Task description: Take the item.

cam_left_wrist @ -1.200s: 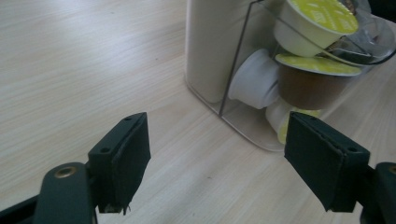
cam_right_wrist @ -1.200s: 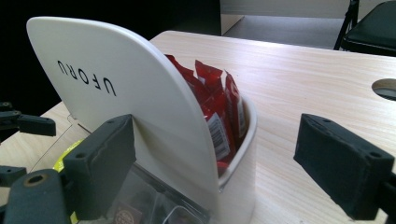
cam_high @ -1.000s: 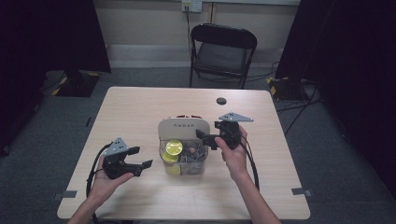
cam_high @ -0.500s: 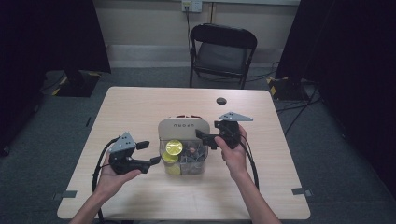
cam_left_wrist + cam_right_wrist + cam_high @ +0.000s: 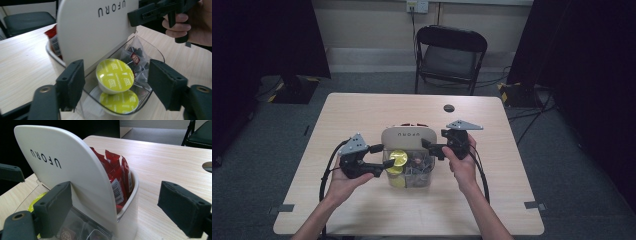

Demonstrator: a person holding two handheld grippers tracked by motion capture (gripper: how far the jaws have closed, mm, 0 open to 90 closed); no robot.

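Jaws of the left gripper (image 5: 115,85) have been closing around the upper yellow capsule (image 5: 115,75), not yet touching.

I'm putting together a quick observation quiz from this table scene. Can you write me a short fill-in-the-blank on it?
1. The capsules in the clear bin have lids coloured ____.
2. Behind the white divider stand packets coloured ____.
3. The word printed on that divider is ____.
4. Beyond the table stands a folding ____.

Missing words: yellow-green; red; UFORU; chair
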